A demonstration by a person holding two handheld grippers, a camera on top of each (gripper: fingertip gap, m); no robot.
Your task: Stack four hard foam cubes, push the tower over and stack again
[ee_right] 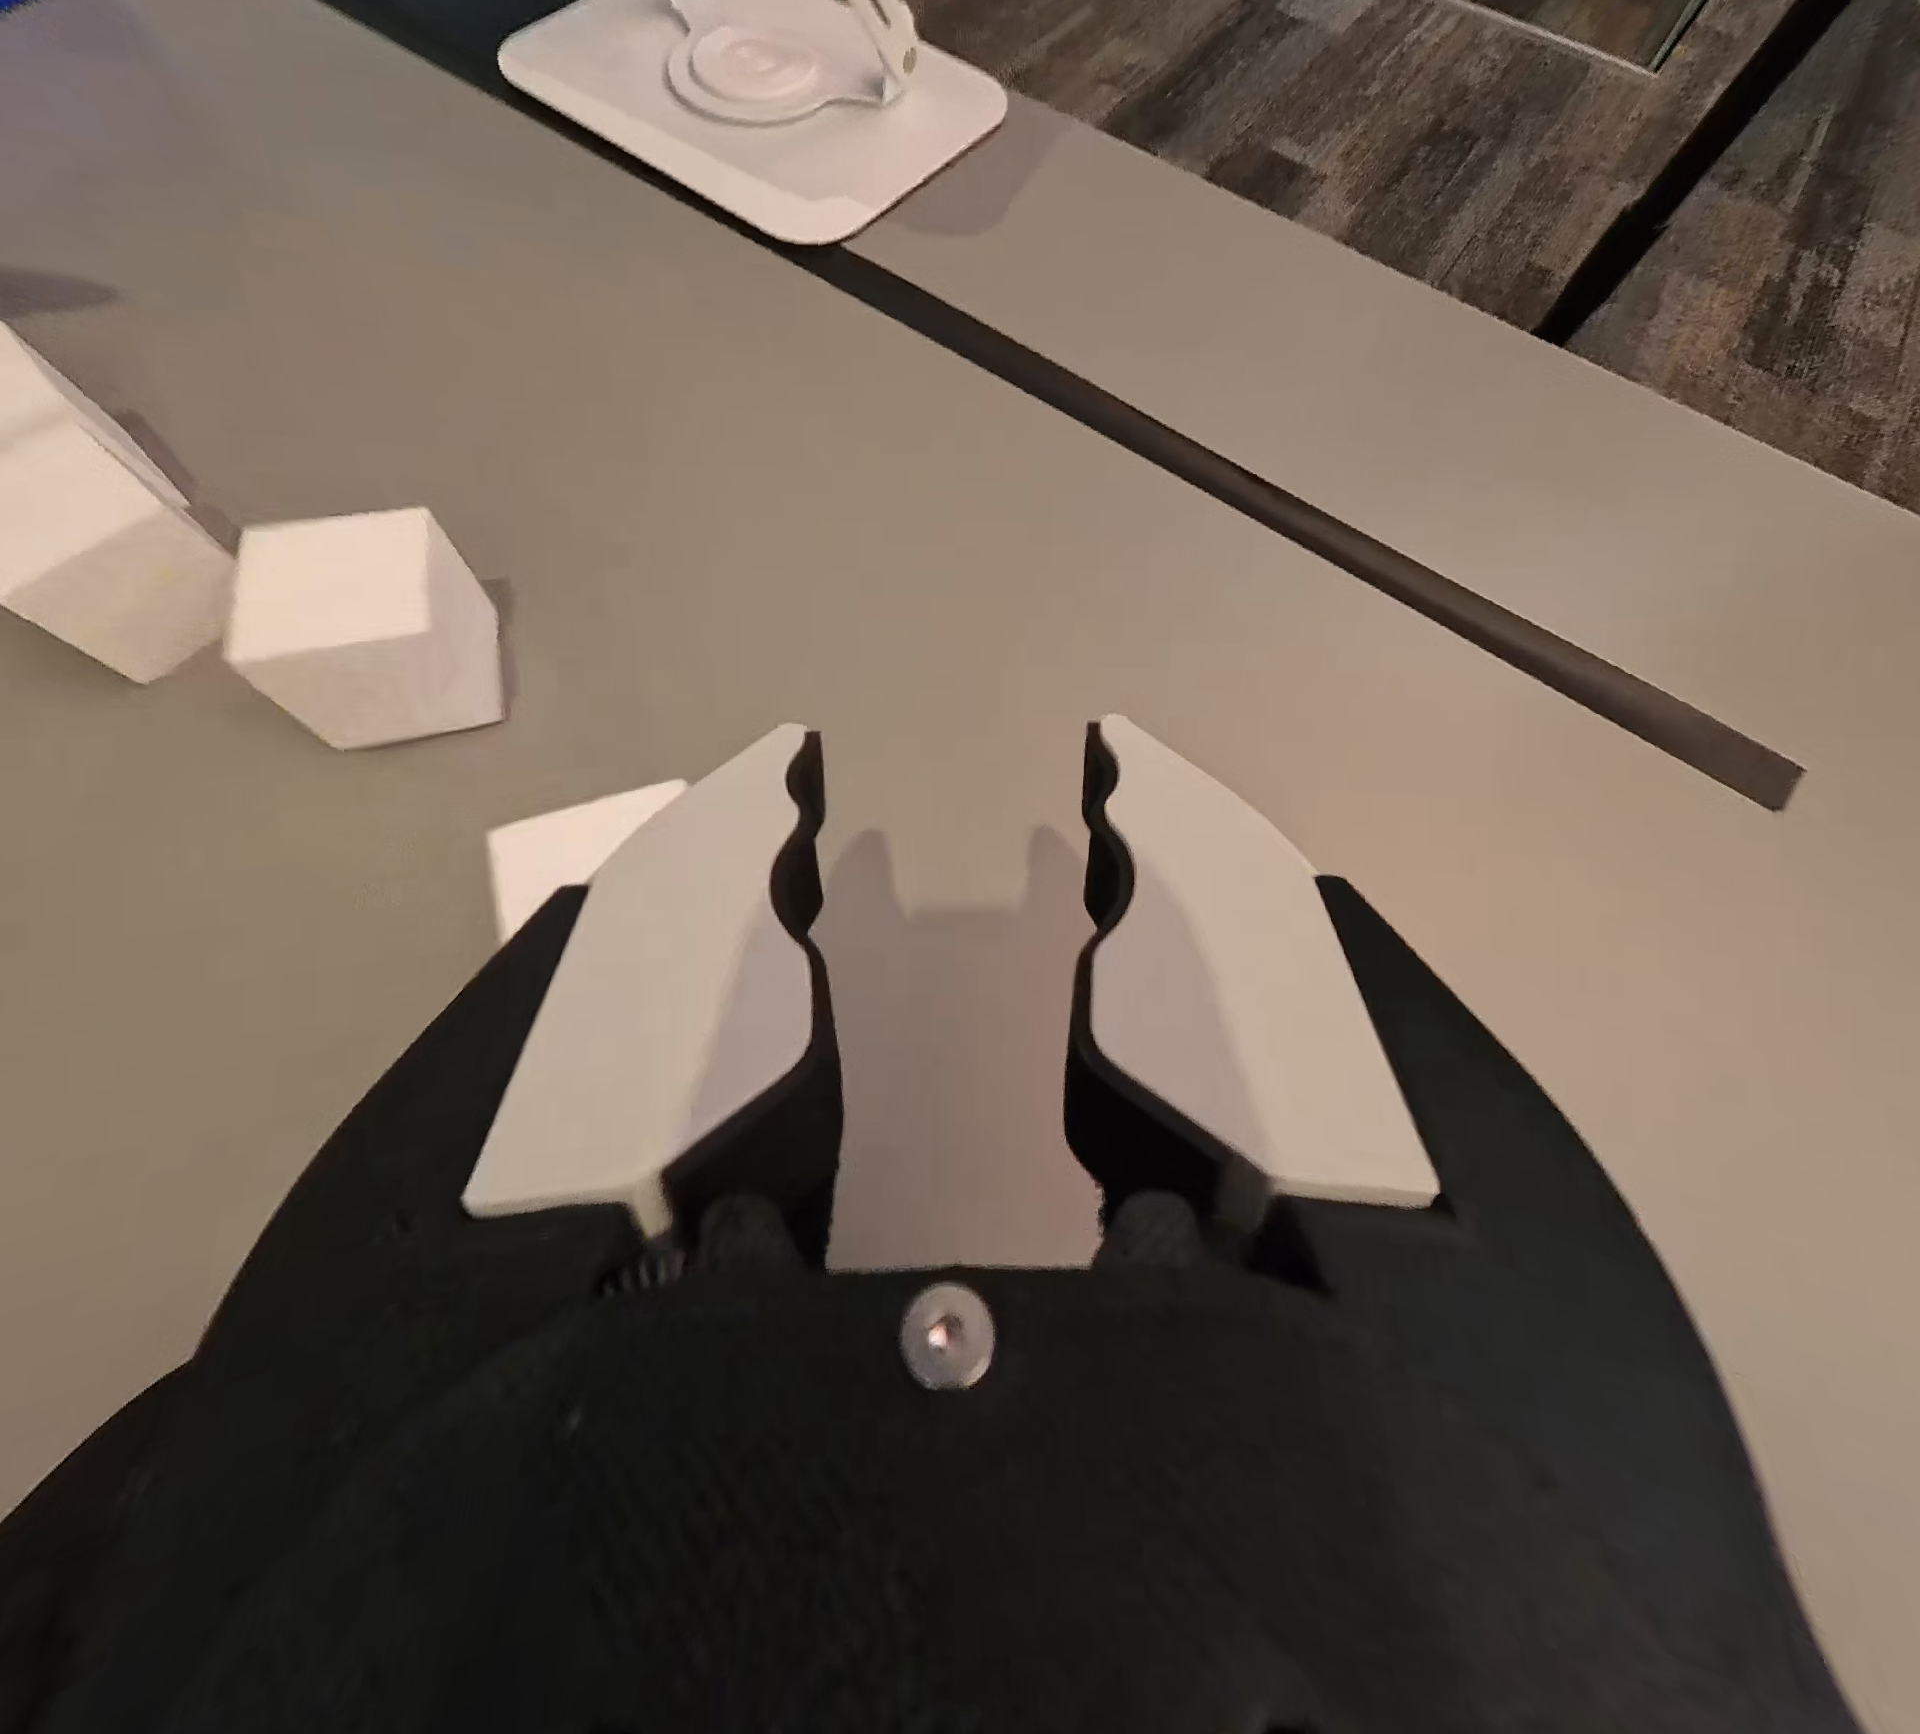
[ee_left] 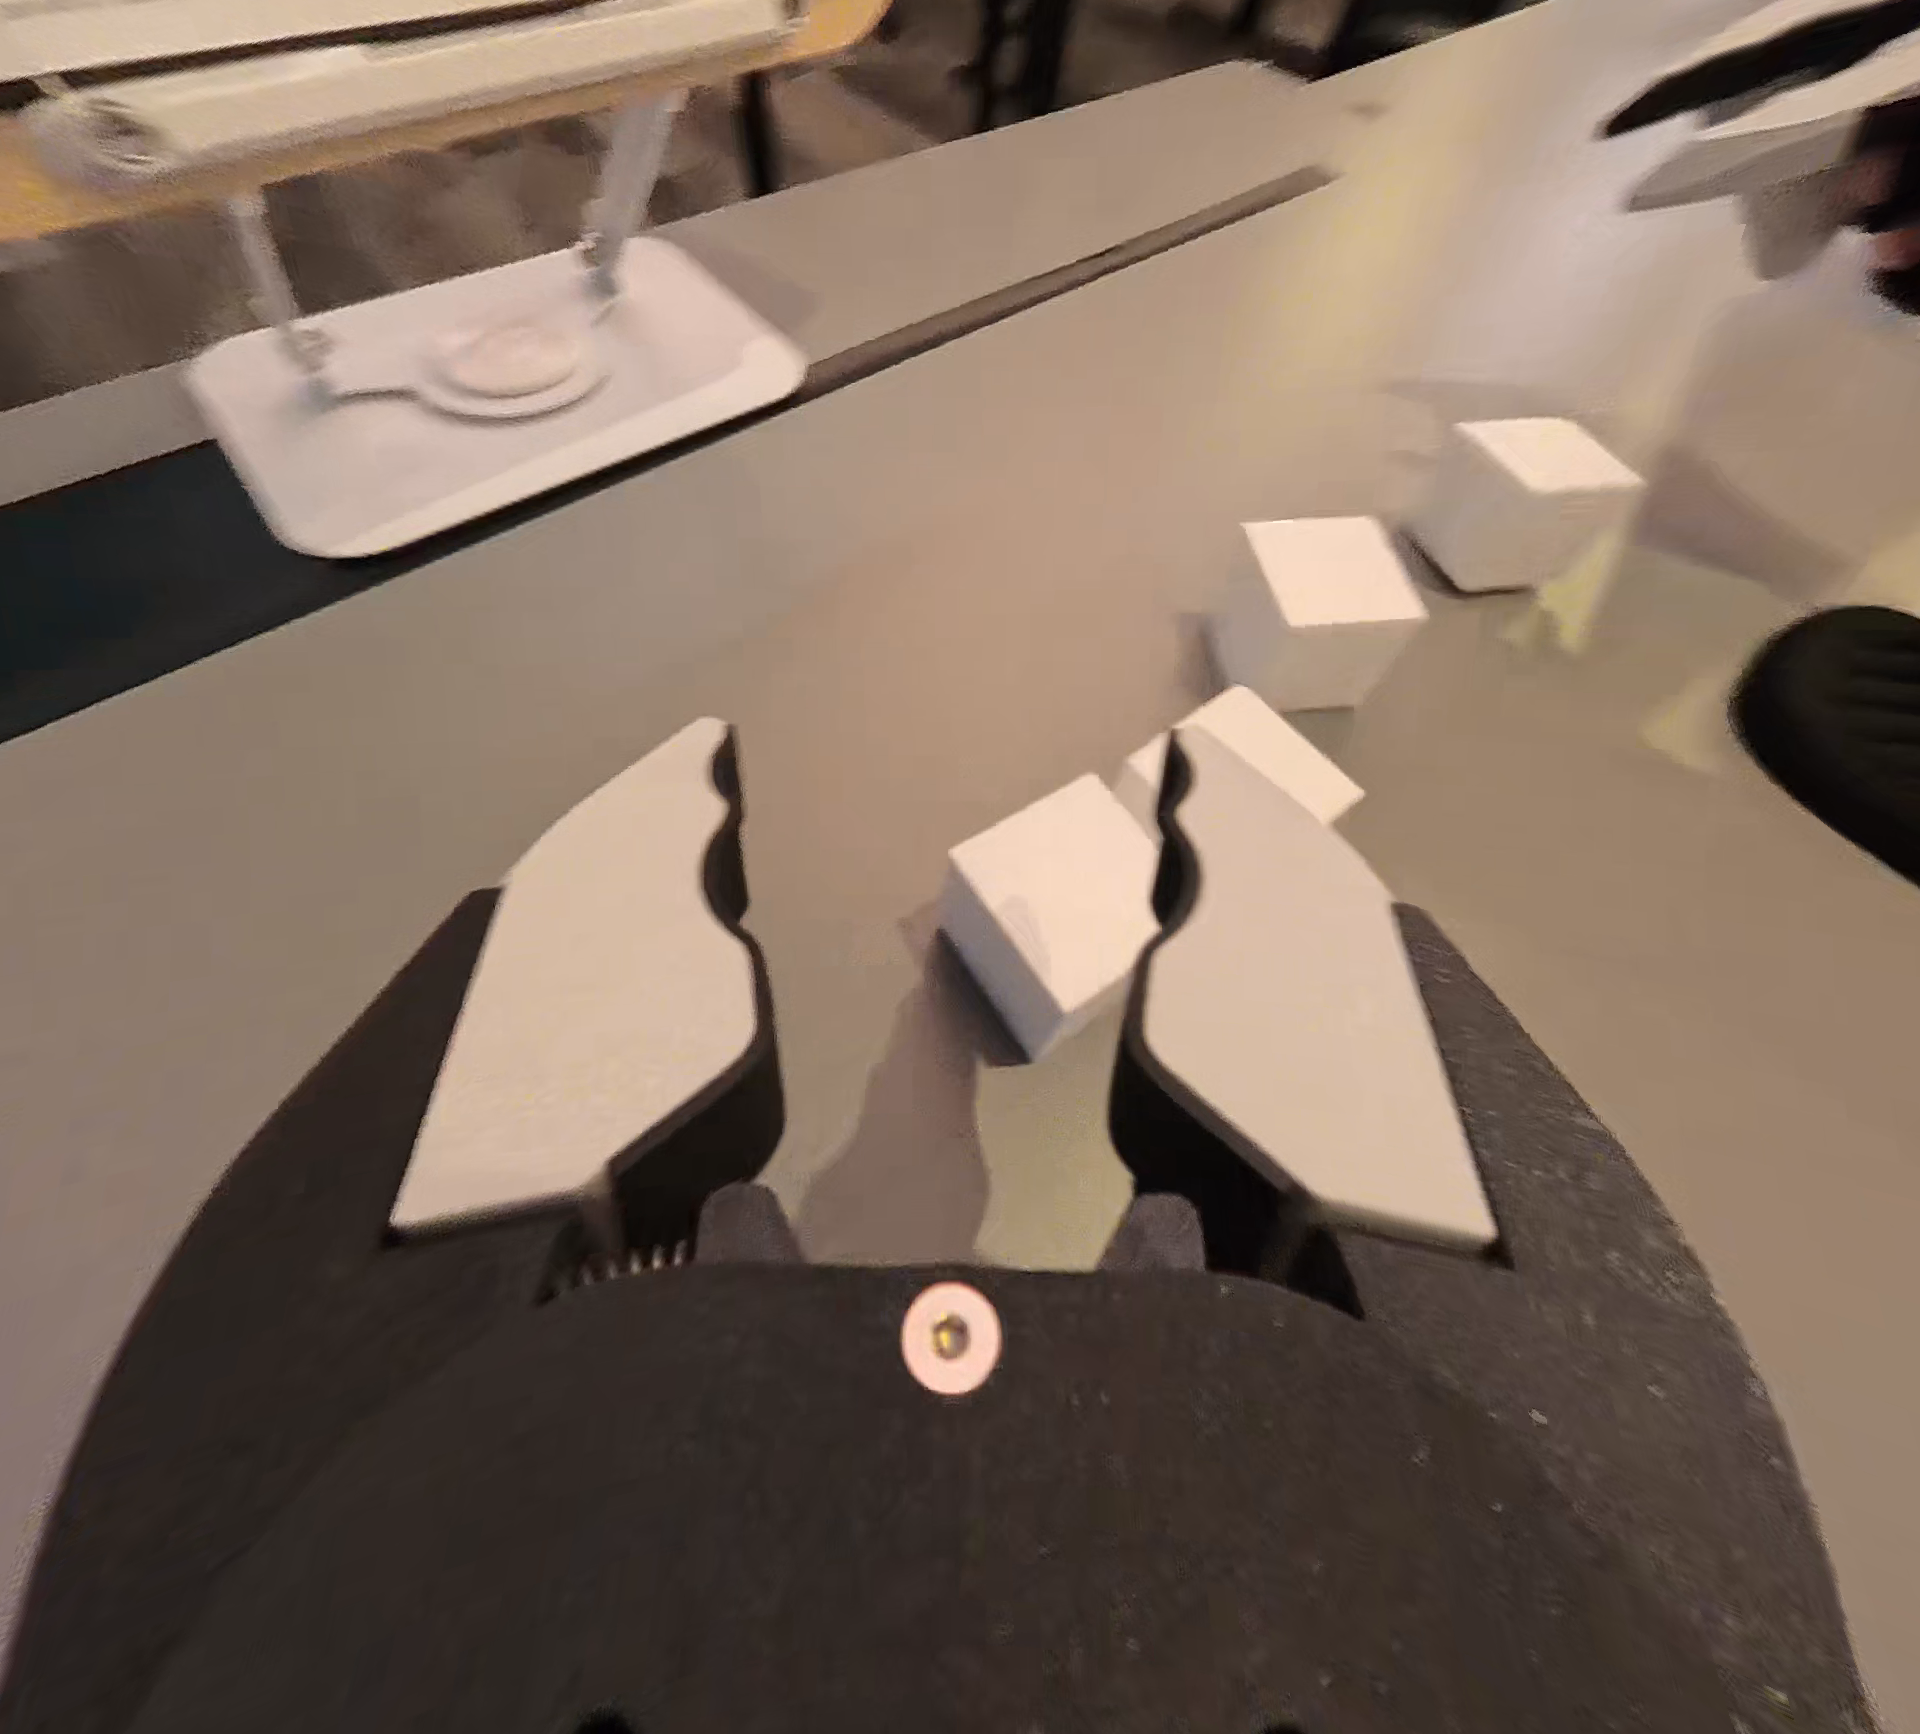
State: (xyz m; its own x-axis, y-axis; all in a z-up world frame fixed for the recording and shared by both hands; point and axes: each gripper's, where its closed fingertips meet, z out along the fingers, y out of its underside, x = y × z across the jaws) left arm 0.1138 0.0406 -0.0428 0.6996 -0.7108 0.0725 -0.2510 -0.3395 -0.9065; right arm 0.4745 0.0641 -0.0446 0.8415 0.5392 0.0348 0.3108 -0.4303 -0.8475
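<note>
Left gripper (ee_left: 951, 749) fingers wide, nearest cube (ee_left: 1044, 921) between; right gripper (ee_right: 954, 734) fingers wide over bare table (ee_right: 727, 458).

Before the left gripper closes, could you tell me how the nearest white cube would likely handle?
The nearest white cube has flat faces and sharp edges, so it should sit firm between the fingers and slide, not roll. It looks plain and solid; probably light.

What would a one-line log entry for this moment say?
stage: cubes scattered, no tower | left gripper: open, nearing closest cube | right gripper: open, empty | grey table
</note>
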